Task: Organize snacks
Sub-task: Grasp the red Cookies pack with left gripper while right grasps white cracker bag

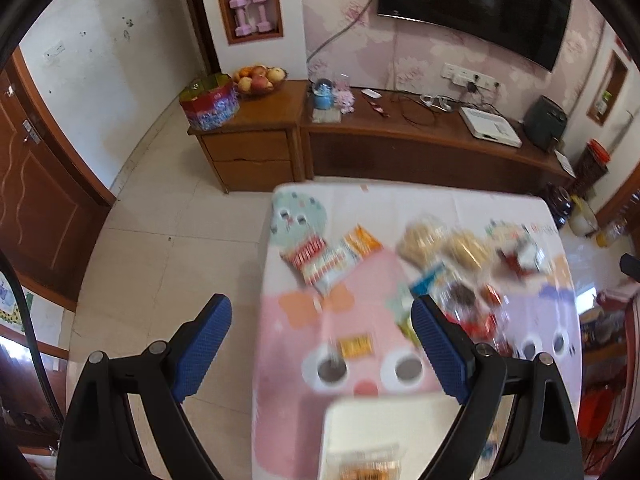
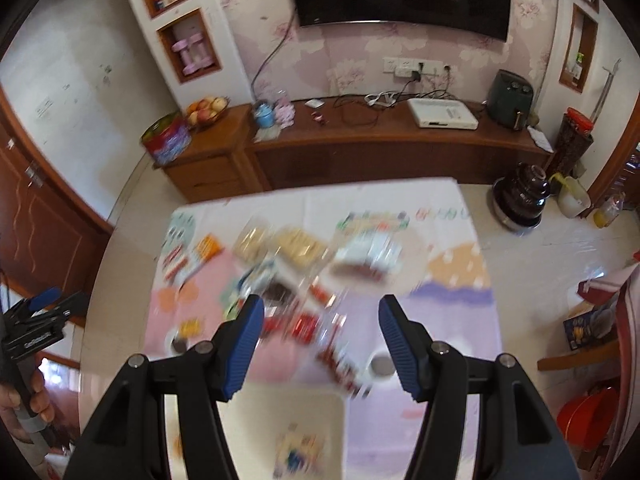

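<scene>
Between picks, judging by both sets of fingers spread and empty above the tabletop (image 1: pixel 460 200); snacks (image 2: pixel 304 260) scattered mid-cloth, white tray (image 2: pixel 280 420) nearest; next: choosing one packet, descending squarely.

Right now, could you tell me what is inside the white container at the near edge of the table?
The white container holds at least one blurred snack packet. Its bottom end is out of frame, so any other contents are unseen.
</scene>
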Motion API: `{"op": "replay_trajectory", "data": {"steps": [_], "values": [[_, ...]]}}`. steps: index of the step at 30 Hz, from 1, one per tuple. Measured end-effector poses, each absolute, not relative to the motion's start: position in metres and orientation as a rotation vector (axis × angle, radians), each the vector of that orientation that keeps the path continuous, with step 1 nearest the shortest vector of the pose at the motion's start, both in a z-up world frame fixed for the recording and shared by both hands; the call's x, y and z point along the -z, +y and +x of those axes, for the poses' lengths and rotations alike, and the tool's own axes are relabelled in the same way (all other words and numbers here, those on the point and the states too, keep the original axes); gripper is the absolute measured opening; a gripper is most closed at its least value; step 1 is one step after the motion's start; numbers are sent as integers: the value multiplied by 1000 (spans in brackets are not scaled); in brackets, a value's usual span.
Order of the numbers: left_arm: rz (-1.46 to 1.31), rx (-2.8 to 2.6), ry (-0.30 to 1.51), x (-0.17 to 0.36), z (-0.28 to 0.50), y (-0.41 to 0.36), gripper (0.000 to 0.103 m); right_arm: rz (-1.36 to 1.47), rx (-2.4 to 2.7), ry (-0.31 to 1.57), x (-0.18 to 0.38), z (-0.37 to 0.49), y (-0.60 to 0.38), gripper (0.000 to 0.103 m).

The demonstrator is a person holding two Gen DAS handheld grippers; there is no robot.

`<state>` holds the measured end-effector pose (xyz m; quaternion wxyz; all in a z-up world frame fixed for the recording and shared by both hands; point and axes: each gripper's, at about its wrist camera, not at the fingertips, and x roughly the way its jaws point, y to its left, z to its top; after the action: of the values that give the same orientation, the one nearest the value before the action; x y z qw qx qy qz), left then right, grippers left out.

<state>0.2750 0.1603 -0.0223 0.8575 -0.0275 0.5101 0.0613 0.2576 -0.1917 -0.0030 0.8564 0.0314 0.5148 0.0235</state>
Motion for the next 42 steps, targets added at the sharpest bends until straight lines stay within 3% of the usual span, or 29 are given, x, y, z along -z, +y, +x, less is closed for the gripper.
{"op": "replay_trajectory", "data": {"steps": [6, 14, 24, 34, 36, 39, 41, 42], "values": [[-83, -153, 1116, 47, 347, 168, 91, 159, -3, 1220, 52, 352, -221, 60], [-191, -186, 1284, 140, 415, 183, 91, 182, 100, 1406, 155, 413, -234, 60], [-326, -288, 1400, 234, 438, 203, 91, 172, 120, 1545, 228, 420, -244, 60], [-468, -367, 1448, 280, 439, 212, 90, 178, 67, 1611, 246, 402, -241, 58], [-493, -361, 1462, 286, 441, 216, 80, 182, 59, 1614, 248, 396, -240, 51], [-461, -381, 1446, 284, 439, 213, 70, 193, 48, 1601, 248, 389, -240, 49], [-437, -392, 1428, 282, 437, 211, 50, 184, 45, 1589, 247, 386, -240, 47], [-430, -389, 1417, 280, 435, 210, 45, 176, 44, 1582, 246, 384, -239, 46]]}}
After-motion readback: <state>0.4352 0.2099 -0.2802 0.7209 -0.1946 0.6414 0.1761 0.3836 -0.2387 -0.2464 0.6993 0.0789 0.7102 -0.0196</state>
